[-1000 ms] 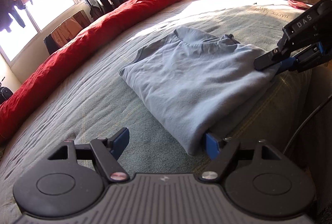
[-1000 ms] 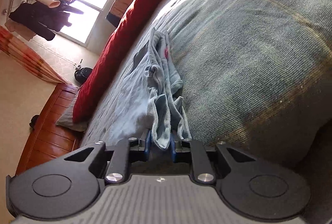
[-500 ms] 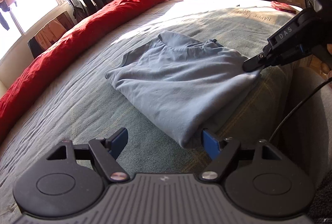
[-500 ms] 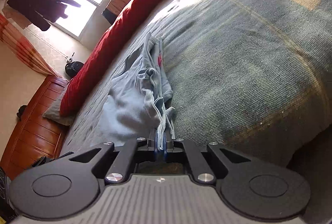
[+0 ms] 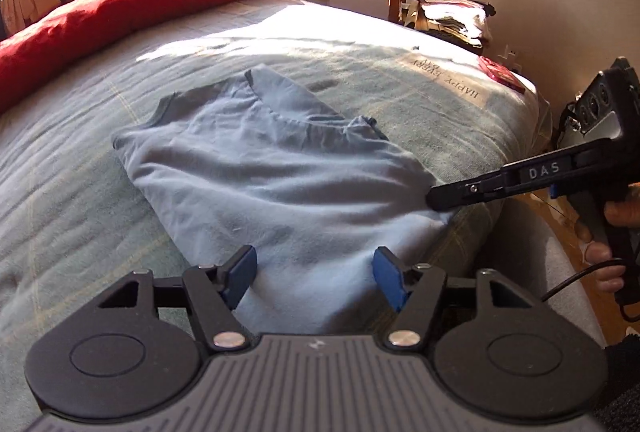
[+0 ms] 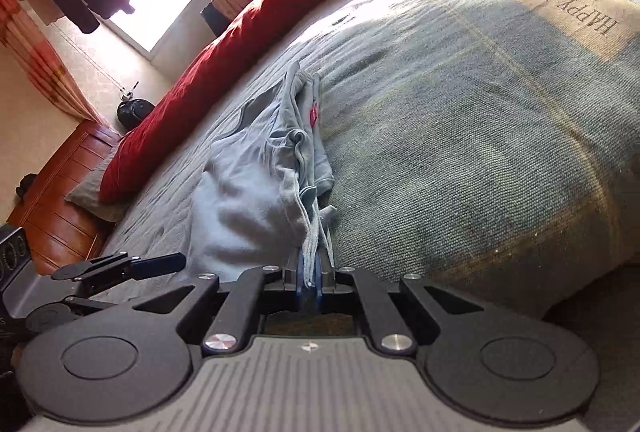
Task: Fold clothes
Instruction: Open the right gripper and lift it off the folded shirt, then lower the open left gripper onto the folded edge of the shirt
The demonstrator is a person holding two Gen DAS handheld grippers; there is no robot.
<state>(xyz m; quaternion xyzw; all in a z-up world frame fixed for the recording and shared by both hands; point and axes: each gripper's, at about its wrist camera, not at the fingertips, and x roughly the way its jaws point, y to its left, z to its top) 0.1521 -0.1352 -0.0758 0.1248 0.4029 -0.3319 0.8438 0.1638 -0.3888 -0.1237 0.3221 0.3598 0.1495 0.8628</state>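
Left wrist view: the folded light-blue shirt [image 5: 280,188] lies in the middle of the frame on the grey-green bedspread [image 5: 72,200] of the bed, its collar toward the top of the frame and its near edge running down to the bottom centre. The left hand-held gripper [image 5: 314,274] sits at the bottom centre with its blue pads [image 5: 240,274] standing fairly wide on either side of that near edge. Its jaws have just been closing, with the cloth between them, but the pads do not press on it. At the right edge, the right hand-held gripper [image 5: 438,201] reaches in from the right, its black tip on the shirt's right corner; fingers of a person's hand [image 5: 600,252] wrap its handle. A red duvet [image 5: 132,8] runs along the upper left, and a stack of folded clothes [image 5: 452,12] sits at the upper right.

Right wrist view: the right hand-held gripper [image 6: 309,282] at the bottom centre is pinched narrow on the layered edge of the shirt [image 6: 256,200], which stretches away up the middle of the frame. Thin layers of cloth stand between the blue pads. The left hand-held gripper [image 6: 172,264] shows at the lower left, beside the shirt. The red duvet [image 6: 256,28] crosses the upper middle.
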